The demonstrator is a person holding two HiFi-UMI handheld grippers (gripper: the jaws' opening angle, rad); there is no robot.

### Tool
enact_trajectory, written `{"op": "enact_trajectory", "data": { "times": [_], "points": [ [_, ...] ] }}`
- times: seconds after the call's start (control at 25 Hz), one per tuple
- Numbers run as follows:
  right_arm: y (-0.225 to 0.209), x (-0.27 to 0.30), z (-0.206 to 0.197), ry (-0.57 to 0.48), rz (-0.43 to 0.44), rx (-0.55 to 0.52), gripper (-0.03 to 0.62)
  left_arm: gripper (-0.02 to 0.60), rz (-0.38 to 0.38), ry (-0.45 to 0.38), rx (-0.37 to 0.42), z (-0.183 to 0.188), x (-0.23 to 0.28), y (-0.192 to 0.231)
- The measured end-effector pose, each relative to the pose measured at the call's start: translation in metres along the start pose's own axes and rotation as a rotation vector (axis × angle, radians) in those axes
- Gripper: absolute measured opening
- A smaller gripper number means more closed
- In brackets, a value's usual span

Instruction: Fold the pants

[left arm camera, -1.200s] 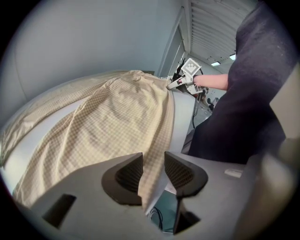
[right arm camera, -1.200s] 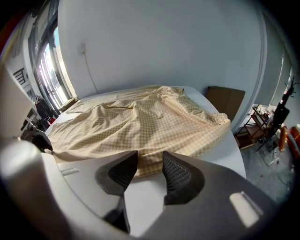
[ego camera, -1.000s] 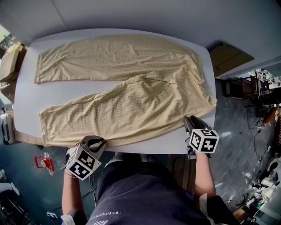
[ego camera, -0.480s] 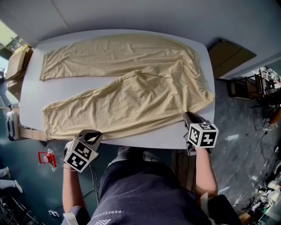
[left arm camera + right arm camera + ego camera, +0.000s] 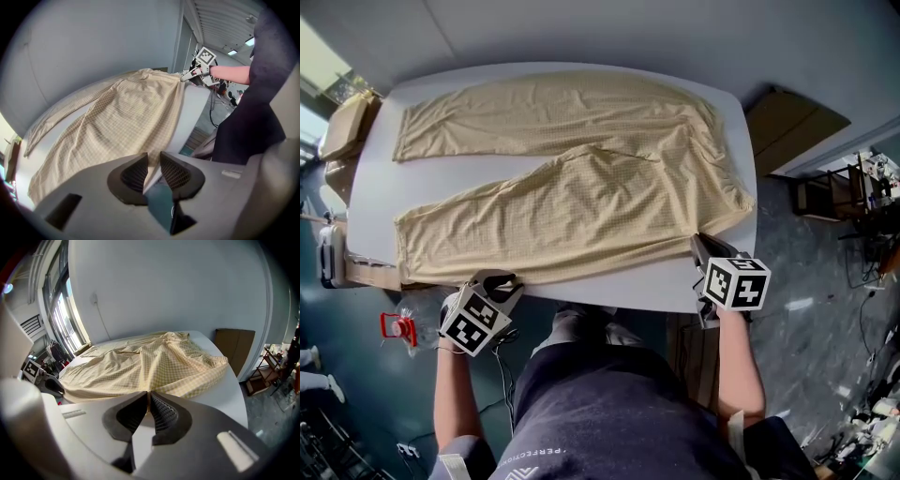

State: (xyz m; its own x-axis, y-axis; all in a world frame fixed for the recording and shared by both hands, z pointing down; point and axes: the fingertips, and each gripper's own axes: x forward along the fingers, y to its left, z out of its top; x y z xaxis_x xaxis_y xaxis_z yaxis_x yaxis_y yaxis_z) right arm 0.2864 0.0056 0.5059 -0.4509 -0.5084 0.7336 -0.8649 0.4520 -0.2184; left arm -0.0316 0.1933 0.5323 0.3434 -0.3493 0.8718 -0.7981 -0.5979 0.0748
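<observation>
Lying pants point(image 5: 572, 178): long axis left-right, waist right | right hand-held gripper point(image 5: 699, 247) clamps edge | left hand-held gripper point(image 5: 507, 282) just opened slightly

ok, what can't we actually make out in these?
Left gripper: jaws apart, just been opening; pants hem shows through the gap in its view, inside it or beyond, unclear.
Right gripper: jaws just closed on the pants edge; they hide how much cloth is pinched.
Red item on the floor, head view: too small to name.
Legs of the table: hidden under its top, head view.
</observation>
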Motion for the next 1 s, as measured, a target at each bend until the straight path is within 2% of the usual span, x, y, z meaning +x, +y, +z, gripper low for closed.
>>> {"op": "enact_trajectory", "data": {
  "times": [0.04,0.08,0.32,0.6,0.72,1.0],
  "points": [
    [0.0,-0.001,0.0,-0.002,0.002,-0.001,0.024,0.069,0.01,-0.002,-0.005,0.0,0.0,0.002],
    [0.0,-0.001,-0.001,-0.004,0.005,-0.003,0.023,0.011,0.023,0.001,-0.009,0.0,0.001,0.004],
    [0.004,-0.01,0.0,-0.013,0.026,-0.029,0.023,0.009,0.082,0.037,0.018,0.001,0.003,0.008],
    [0.01,-0.022,-0.01,0.032,0.047,-0.077,0.023,0.008,0.155,0.043,-0.064,0.01,-0.02,0.018],
    [0.014,-0.026,-0.019,0.064,0.055,-0.092,0.022,0.008,0.172,0.055,-0.068,0.012,-0.029,0.02],
    [0.028,-0.039,0.0,0.022,0.071,-0.112,0.023,0.009,0.285,0.001,-0.054,0.039,-0.061,0.045]
  ]
}}
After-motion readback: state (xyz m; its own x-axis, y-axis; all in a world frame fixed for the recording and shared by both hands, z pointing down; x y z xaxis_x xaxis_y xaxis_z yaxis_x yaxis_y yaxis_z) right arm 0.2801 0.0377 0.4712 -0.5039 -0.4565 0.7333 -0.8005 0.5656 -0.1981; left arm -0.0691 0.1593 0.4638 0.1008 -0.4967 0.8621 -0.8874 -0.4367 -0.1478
